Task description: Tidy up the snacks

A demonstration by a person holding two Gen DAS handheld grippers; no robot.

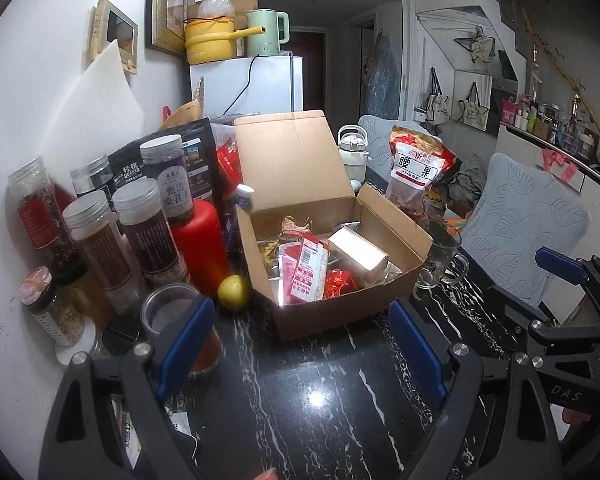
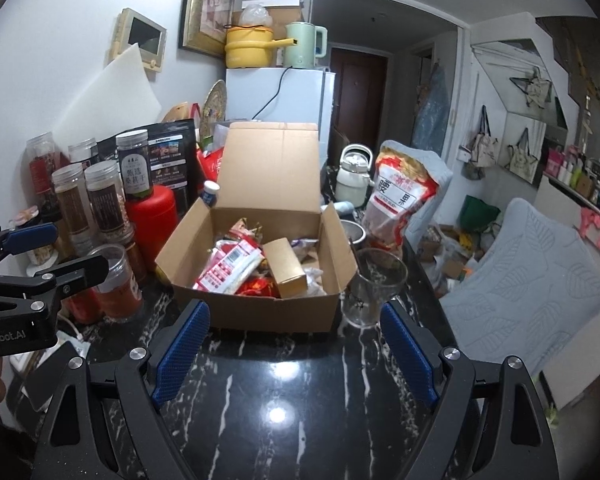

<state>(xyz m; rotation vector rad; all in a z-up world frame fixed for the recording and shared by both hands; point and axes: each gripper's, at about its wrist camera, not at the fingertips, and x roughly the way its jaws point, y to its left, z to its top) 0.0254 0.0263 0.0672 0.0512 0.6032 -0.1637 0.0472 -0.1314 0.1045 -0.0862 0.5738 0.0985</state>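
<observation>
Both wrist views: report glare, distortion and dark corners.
Left wrist view: a lamp glares off the black marble table, fisheye bends the walls, corners go black; the cardboard box is sharp. Right wrist view: two bright spots on the table, same bowed edges, dark rim.

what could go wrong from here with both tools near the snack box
1. The clear glass mug stands right beside the open brown cardboard box; the open right tool could knock it over while reaching in.
2. The small yellow round fruit sits loose by the box's left corner and might roll if the box shifts.
3. The tall clear plastic jars crowd the open left tool and could topple.
</observation>
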